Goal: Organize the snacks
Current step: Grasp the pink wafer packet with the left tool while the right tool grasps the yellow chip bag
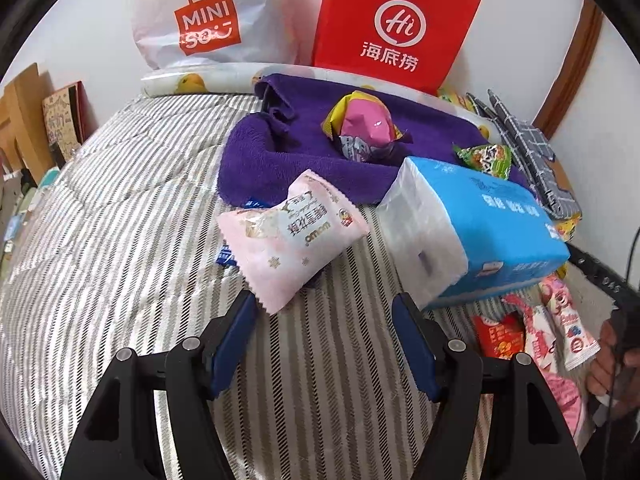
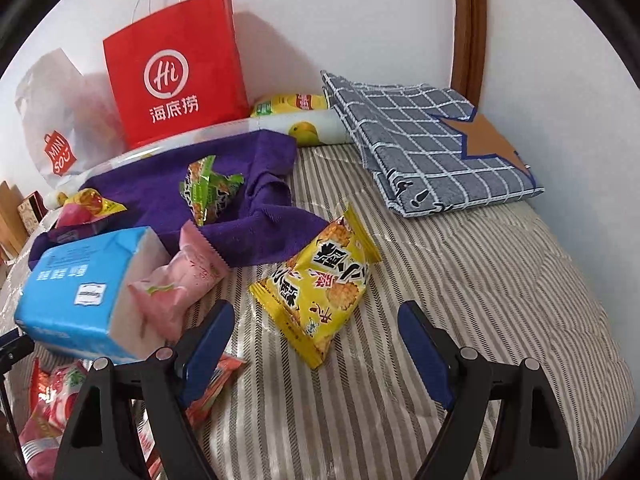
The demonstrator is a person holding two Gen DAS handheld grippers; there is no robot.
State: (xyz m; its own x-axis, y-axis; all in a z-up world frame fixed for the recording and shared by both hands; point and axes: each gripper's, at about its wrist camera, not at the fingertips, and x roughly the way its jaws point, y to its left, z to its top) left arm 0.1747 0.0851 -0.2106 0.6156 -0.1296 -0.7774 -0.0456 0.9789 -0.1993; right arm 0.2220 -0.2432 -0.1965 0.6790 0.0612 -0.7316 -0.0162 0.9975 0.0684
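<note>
**Snacks still scattered, both grippers empty**

Left wrist: left gripper (image 1: 326, 312) stands apart, empty; a pale pink crinkly snack packet (image 1: 288, 236) lies just ahead.

Right wrist: right gripper (image 2: 316, 322) gapes empty; a yellow foil cracker bag (image 2: 320, 284) sits between its tips. Sorting looks barely begun.

My gripper fingers (image 1: 416, 344) carry matt blue pads. Yellow snack packet (image 2: 316, 284): glossy, crinkled film. Purple towel (image 1: 304, 148): fuzzy cloth. Red bag (image 2: 176, 76): matt paper. Striped quilt (image 2: 480, 300): soft fabric.

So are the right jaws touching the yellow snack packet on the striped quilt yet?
Apart. The right wrist view shows the right gripper open, with the yellow snack packet lying ahead between its blue fingers, striped quilt visible either side.
</note>
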